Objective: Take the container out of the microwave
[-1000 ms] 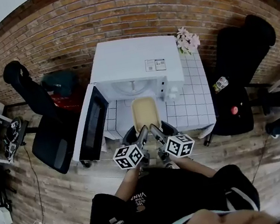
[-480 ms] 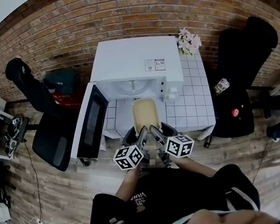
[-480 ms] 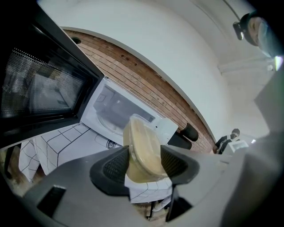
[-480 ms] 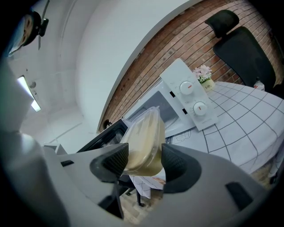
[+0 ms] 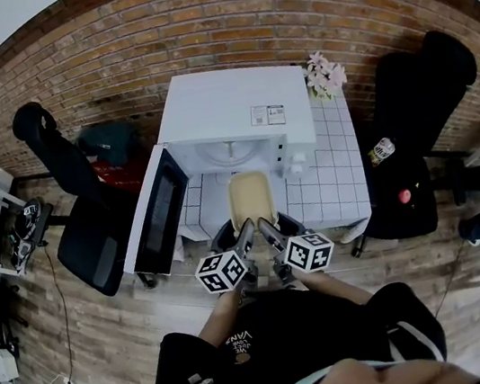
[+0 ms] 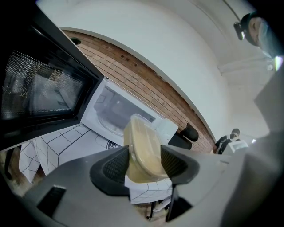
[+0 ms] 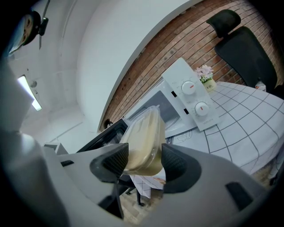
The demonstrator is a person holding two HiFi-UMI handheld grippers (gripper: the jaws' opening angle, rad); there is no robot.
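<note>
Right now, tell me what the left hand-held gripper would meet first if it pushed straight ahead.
The left hand-held gripper is shut on the container, so that leads; beyond it, probably the microwave and its open cavity, though depth is unclear.

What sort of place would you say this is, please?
Probably an office or lab corner used as a makeshift kitchen spot: a white microwave stands open on a small table with a checked cloth, against a brick wall, with black office chairs on both sides.
</note>
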